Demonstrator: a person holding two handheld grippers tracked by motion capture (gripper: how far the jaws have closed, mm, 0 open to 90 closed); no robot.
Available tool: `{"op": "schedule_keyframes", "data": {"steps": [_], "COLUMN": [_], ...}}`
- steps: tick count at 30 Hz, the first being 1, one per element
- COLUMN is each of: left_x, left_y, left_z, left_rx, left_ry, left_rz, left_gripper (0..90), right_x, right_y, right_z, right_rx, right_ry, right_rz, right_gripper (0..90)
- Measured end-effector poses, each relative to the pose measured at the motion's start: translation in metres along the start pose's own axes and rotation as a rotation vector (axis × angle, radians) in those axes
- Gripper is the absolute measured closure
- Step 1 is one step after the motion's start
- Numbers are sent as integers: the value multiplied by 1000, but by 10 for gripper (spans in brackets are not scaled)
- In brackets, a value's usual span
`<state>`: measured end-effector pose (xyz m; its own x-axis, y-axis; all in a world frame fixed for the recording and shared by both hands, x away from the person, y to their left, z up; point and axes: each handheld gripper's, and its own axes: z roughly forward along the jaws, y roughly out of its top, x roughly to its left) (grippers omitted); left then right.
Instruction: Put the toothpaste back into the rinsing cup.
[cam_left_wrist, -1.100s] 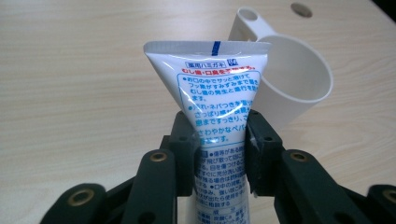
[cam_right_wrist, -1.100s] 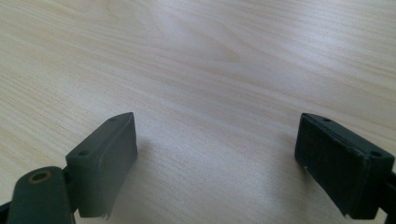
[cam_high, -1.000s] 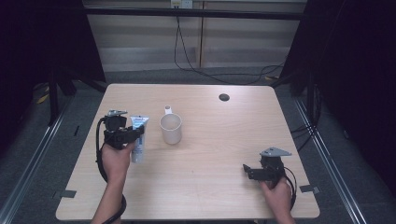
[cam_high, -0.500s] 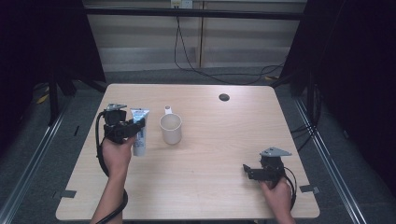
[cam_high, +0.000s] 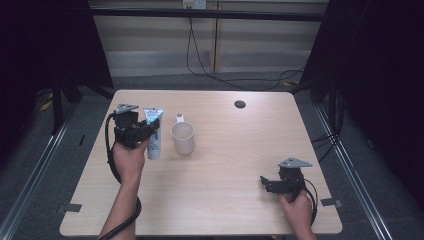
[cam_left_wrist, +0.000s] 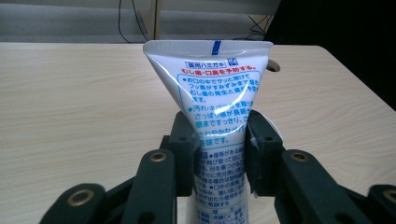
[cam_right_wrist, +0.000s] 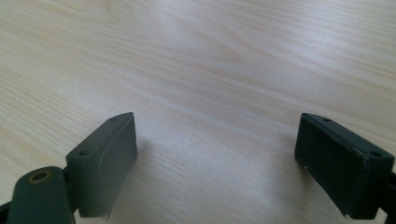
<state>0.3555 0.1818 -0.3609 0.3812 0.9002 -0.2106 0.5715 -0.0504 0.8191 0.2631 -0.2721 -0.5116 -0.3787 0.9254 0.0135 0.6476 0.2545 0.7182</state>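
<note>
your left gripper (cam_high: 150, 131) was clamped on the white toothpaste tube (cam_high: 154, 135), jaws pressing both sides of its body, crimped flat end up. in the left gripper view the tube (cam_left_wrist: 219, 107) stood upright between the pads. it sat over the table's (cam_high: 240, 145) left part, just beside the white mug (cam_high: 183, 138). your right gripper (cam_right_wrist: 217, 168) rested near the front right edge, jaws spread wide over bare wood.
</note>
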Motion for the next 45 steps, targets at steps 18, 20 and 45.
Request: {"op": "schedule_keyframes", "data": {"steps": [18,20,45], "left_x": [-12,-13,-37], "left_y": [15,18,38], "left_z": [5,6,29], "left_rx": [-56,-57,-70], "left_ry": [-27,-31,-74], "left_rz": [8,11,34], "left_gripper": [685,685,683], "right_x": [0,0,0], "right_y": [0,0,0], "right_z": [0,0,0], "right_rx": [0,0,0], "right_ry": [0,0,0], "right_rz": [-1,-1,0], "right_gripper": [124,124,123]}}
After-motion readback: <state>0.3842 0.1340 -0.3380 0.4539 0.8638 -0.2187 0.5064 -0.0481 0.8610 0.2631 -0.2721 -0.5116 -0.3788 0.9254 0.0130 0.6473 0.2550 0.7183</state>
